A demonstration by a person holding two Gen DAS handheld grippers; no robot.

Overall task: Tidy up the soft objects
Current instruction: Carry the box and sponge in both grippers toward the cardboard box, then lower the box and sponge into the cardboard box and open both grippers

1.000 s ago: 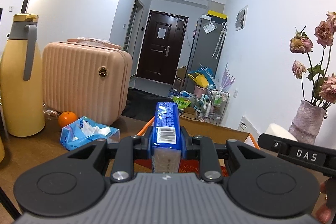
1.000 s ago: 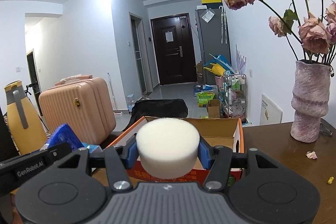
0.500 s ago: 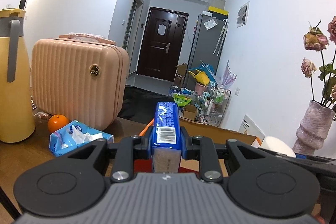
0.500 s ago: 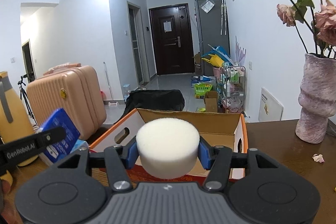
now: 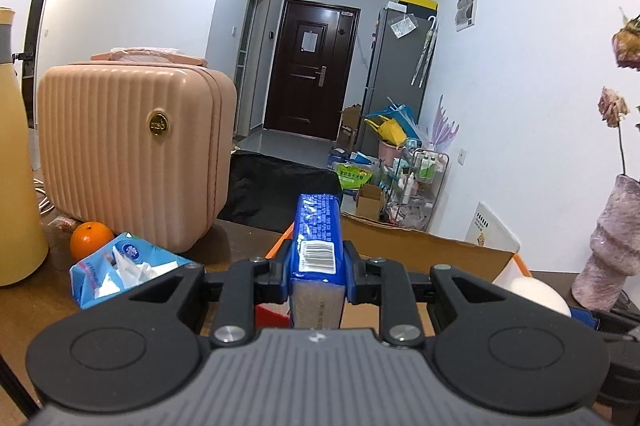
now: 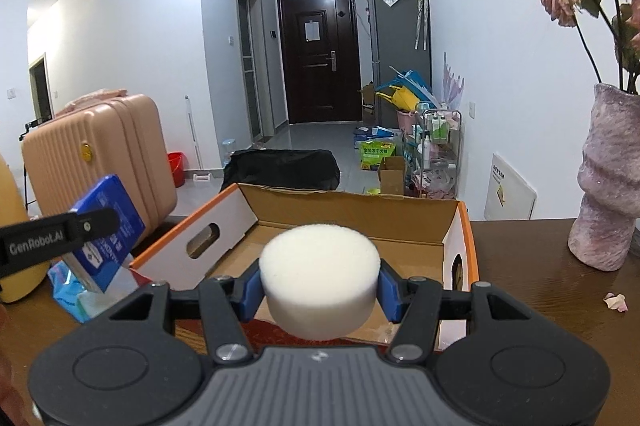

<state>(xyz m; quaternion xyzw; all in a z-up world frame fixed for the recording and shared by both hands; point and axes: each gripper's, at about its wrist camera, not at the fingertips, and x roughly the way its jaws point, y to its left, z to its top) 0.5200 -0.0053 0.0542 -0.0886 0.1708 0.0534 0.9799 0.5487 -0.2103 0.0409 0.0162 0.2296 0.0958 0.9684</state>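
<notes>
Dark wooden surface (image 6: 540, 266), hallway beyond. Left tongs (image 5: 318, 268) clamp a blue tissue pack (image 5: 318, 238) on its flat sides, just left of the open cardboard box (image 6: 466, 246). Right tongs (image 6: 320, 290) pinch a white foam puck (image 6: 320, 278) above the box's near edge, probably. Both look light and compressible; a gentle mid-body grip suits.

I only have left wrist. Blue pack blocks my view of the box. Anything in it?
Observer: From the right wrist, the cardboard box shows bare floor; its near part is hidden behind the white sponge.
Operator: Who holds the sponge?
Observer: The right gripper, shut on it, at the box's near edge.
Operator: My pack over the box yet?
Observer: No. The blue tissue pack in the left gripper hangs outside the box's left wall.
</notes>
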